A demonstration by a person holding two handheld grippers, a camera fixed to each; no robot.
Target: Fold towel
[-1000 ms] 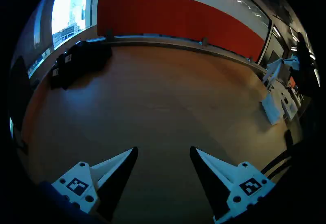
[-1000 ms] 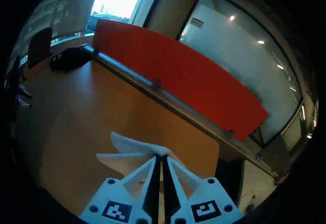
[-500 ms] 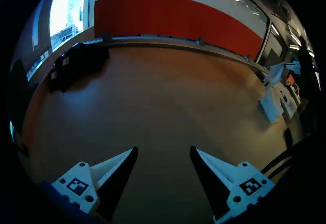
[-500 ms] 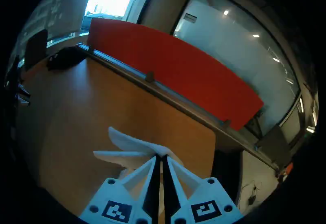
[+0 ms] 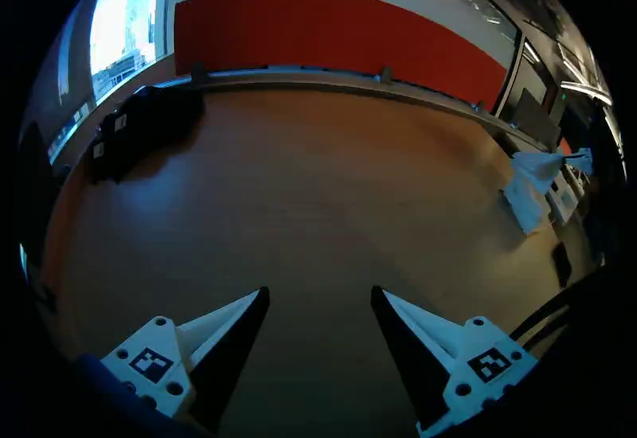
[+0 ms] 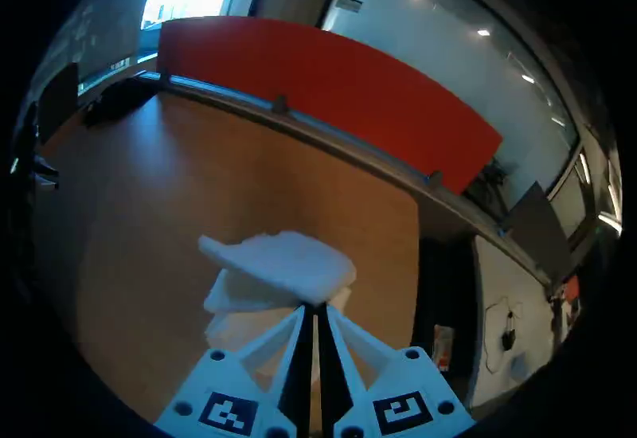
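Observation:
The white towel (image 6: 279, 267) bunches in soft layers just ahead of my right gripper (image 6: 316, 310), which is shut on its near edge above the wooden table (image 6: 159, 199). In the left gripper view the same towel (image 5: 527, 187) shows small at the far right of the table (image 5: 318, 183), its lower part hanging to the surface. My left gripper (image 5: 319, 295) hovers low over the bare wood, open, with nothing between its fingers and well apart from the towel.
A red divider (image 5: 334, 28) with a metal rail runs along the table's far edge. A black bag (image 5: 147, 123) lies at the far left corner, also seen as a black bag (image 6: 119, 97). Beyond the table's right edge (image 6: 418, 279) the floor drops away.
The right gripper has tipped downward and the towel now spreads wider and thicker before its fingers. In the left gripper view the towel has sunk slightly. The left gripper has barely moved.

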